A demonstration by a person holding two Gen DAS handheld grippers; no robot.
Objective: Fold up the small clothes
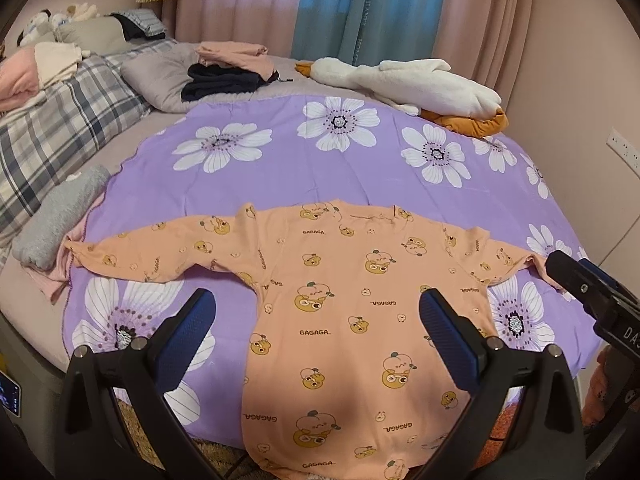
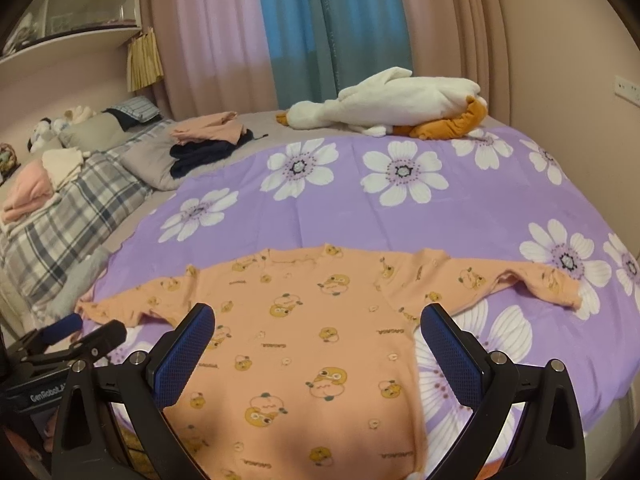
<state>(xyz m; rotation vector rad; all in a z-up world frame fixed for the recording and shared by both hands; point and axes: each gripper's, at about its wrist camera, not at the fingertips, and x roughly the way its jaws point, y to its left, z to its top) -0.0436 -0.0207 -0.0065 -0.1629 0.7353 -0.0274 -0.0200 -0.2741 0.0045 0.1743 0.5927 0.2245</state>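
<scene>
An orange long-sleeved child's shirt [image 1: 344, 304] with a duck print and "GAGAGA" lettering lies flat on a purple flowered sheet [image 1: 304, 168], both sleeves spread out sideways. It also shows in the right wrist view [image 2: 304, 332]. My left gripper [image 1: 318, 312] is open and empty, hovering above the shirt's lower body. My right gripper [image 2: 318, 332] is open and empty above the same area. The right gripper shows at the right edge of the left wrist view [image 1: 592, 292], beside the right sleeve cuff. The left gripper shows at the lower left of the right wrist view [image 2: 72, 340], near the left sleeve cuff.
A white plush goose [image 1: 404, 80] lies at the far side of the bed. A stack of folded pink and dark clothes [image 1: 228, 70] sits on a grey pillow. A plaid quilt [image 1: 52, 136] and a grey roll [image 1: 56, 220] lie at the left. Curtains hang behind.
</scene>
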